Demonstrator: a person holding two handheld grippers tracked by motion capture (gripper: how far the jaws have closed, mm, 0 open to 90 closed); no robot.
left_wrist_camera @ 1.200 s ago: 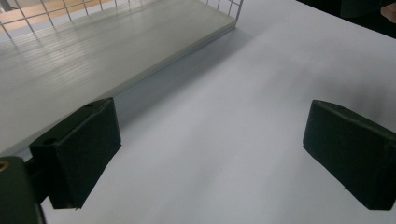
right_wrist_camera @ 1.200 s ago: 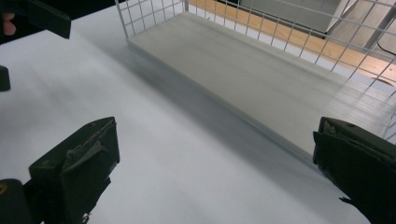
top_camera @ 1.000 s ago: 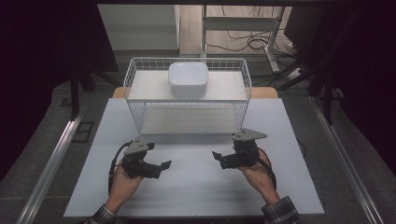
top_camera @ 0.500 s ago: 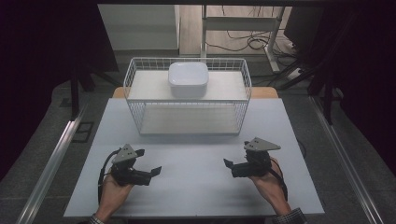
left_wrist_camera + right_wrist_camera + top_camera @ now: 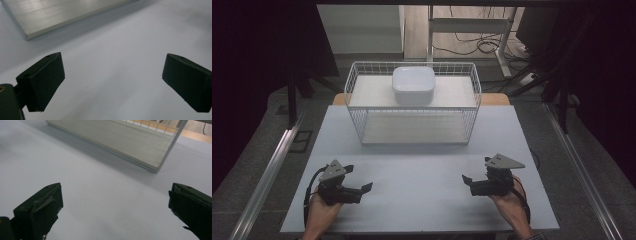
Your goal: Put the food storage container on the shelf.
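My left tongs (image 5: 362,190) and my right tongs (image 5: 469,181) rest low over the near part of the white counter (image 5: 422,165), tips turned toward each other, well apart. Both are released, jaws wide with nothing between them. Ahead of both stands the wire basket (image 5: 412,107), clear of my tongs, and the white lidded box (image 5: 413,85) sits on its upper shelf, beyond and between them.
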